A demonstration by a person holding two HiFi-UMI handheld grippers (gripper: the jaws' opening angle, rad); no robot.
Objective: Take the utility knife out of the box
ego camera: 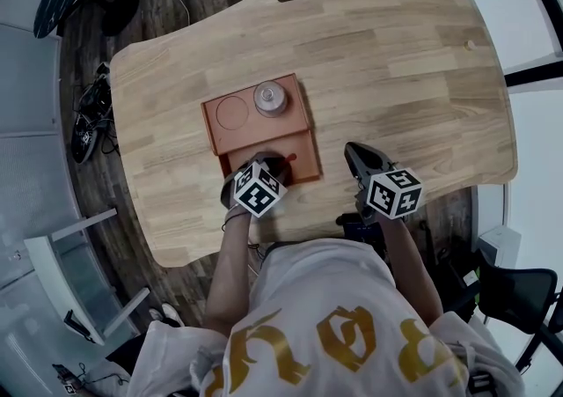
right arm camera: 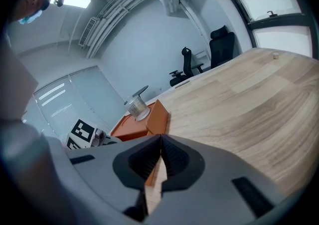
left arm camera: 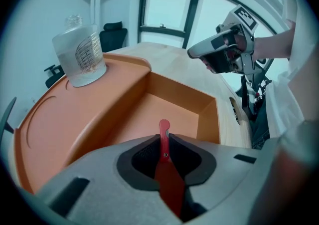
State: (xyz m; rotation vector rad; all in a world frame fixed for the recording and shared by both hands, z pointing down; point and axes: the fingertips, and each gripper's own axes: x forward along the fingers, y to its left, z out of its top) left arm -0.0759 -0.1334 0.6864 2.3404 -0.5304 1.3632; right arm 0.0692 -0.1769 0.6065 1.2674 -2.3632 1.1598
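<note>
Left gripper view: left tongs (left arm camera: 163, 140) are clamping the utility knife (left arm camera: 164, 128) edge-on. The red body is running back between the jaws and the tip is poking out just past them. The knife is hanging over the open well of the orange box (left arm camera: 204, 114), just ahead of and below those tongs. Can't tell whether it's clearing the well floor yet.

Right tongs (right arm camera: 160, 144) are sitting shut with nothing between the jaws. They're hovering over bare bench (right arm camera: 244, 99) to the right of the left tongs, with the box corner ahead-left of them.

Reading this as grip made, extraction in progress. The next move is calling for a straight lift until the knife is topping the well walls, then a pull back or rightward toward open bench. The jaws are pinching a narrow flat body, so I'd judge any twist is risking a slip.

Around:
- Glass jar (left arm camera: 79, 54) is standing on the box's raised deck, ahead-left of the left tongs and well apart from the knife.
- Round recess (ego camera: 231, 111) is lying beside the jar, with nothing sitting in it.

In the way:
- The well's right wall is standing between the two tongs.
- The raised step is flanking the left tongs on their left.
- The right tongs are occupying the exit side, near the box but not touching it.
</note>
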